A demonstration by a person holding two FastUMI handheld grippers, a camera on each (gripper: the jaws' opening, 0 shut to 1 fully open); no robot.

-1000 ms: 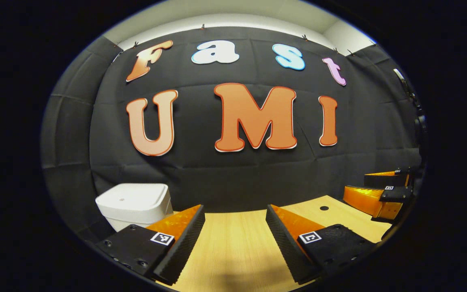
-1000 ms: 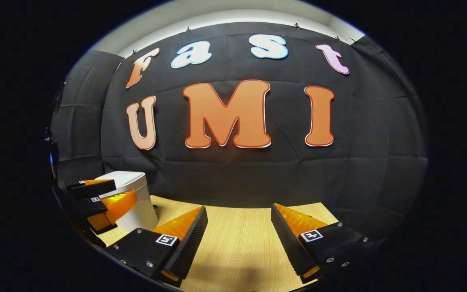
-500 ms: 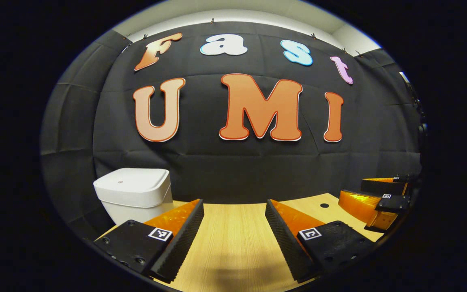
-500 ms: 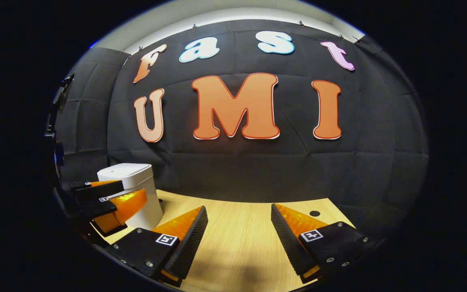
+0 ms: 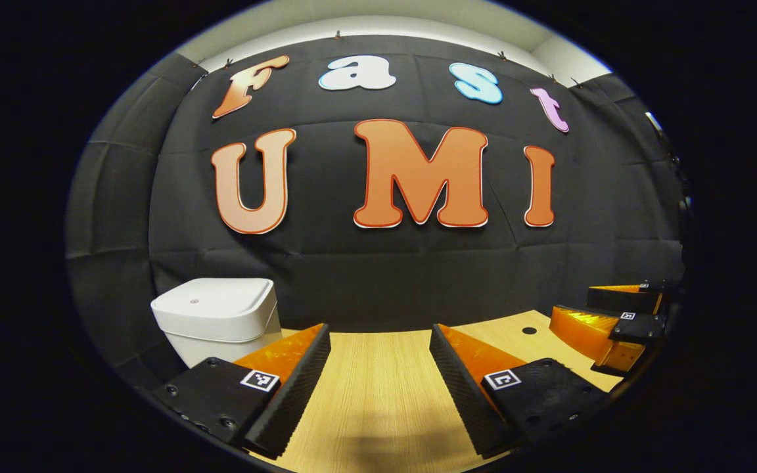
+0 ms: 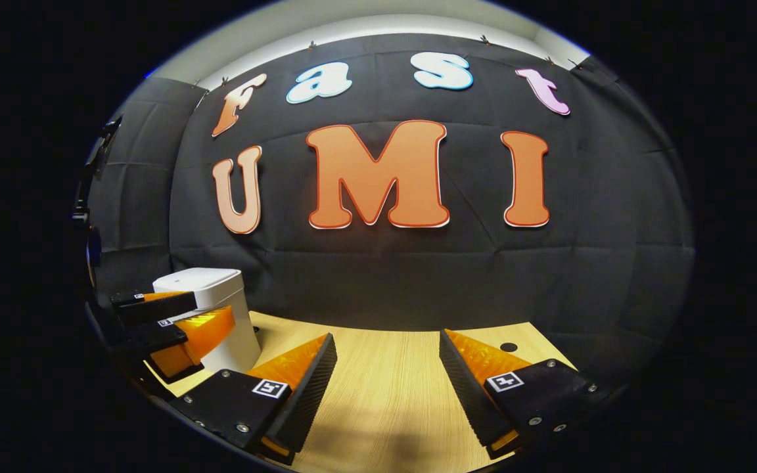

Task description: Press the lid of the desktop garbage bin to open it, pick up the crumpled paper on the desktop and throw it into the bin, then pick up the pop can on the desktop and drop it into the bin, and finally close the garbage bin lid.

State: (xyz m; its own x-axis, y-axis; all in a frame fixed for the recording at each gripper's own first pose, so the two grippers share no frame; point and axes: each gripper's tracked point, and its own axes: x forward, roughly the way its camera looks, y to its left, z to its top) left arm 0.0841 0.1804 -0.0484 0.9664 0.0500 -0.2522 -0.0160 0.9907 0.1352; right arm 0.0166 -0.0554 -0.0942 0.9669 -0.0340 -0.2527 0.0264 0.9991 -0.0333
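Both grippers wide, bin lidded

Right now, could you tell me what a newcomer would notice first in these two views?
Probably the white garbage bin, lid shut, standing at the far left of the wooden desktop against the black cloth wall. Next, the open left gripper in the foreground of the left gripper view, holding nothing. The right gripper is also open and holding nothing, over bare wood.
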